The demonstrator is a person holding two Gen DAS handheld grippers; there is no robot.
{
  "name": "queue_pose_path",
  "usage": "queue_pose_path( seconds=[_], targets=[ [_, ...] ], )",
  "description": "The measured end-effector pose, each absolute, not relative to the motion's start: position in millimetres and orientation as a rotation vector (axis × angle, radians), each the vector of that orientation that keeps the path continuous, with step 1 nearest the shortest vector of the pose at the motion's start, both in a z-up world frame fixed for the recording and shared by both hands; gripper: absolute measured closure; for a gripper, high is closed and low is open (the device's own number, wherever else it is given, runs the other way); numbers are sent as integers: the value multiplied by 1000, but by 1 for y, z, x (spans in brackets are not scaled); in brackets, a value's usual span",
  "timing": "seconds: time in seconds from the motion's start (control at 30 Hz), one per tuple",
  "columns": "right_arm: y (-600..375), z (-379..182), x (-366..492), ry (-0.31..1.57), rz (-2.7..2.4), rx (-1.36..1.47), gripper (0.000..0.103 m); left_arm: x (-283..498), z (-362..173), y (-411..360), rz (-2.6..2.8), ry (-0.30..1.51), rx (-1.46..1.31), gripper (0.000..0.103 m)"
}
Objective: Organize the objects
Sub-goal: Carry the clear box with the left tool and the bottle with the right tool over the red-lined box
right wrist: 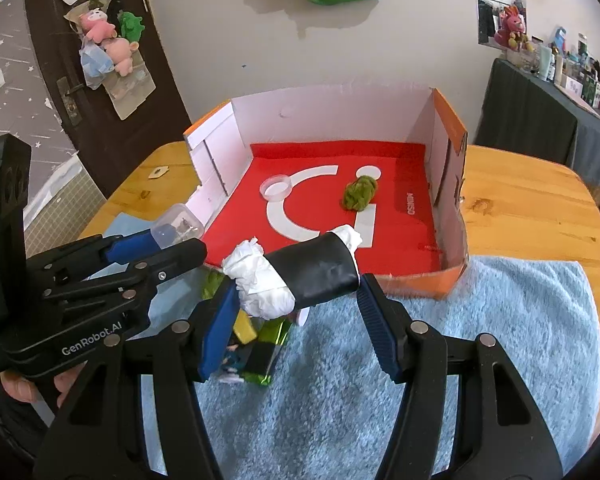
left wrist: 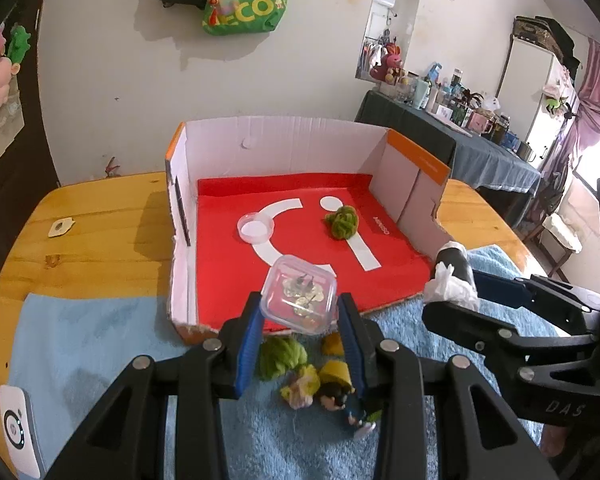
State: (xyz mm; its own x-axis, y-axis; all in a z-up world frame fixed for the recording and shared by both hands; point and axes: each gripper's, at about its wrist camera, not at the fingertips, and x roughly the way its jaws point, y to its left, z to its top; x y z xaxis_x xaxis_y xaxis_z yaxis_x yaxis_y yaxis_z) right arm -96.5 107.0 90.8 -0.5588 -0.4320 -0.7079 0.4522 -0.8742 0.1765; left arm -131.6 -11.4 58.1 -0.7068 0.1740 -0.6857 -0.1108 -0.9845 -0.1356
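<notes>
Clear box [left wrist: 299, 295] clamped in left hand-held gripper [left wrist: 300, 312]; black roll [right wrist: 300, 276] clamped in right hand-held gripper [right wrist: 296, 304].

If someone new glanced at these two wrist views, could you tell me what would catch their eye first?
Probably the open cardboard box with its bright red lining, on the wooden table, holding a green yarn ball and a clear round lid. Right in front, the left gripper clamps a small clear plastic box, while the right gripper holds a black tube stuffed with white tissue, both above the blue towel.
</notes>
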Motion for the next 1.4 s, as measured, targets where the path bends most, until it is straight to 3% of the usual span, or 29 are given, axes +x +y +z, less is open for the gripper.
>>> queue_pose_path(
  seconds=[1.4],
  targets=[
    [94,42,-201,65,-2326,1369,45,-225,7,-21,2614,-163,-1396,64]
  ],
)
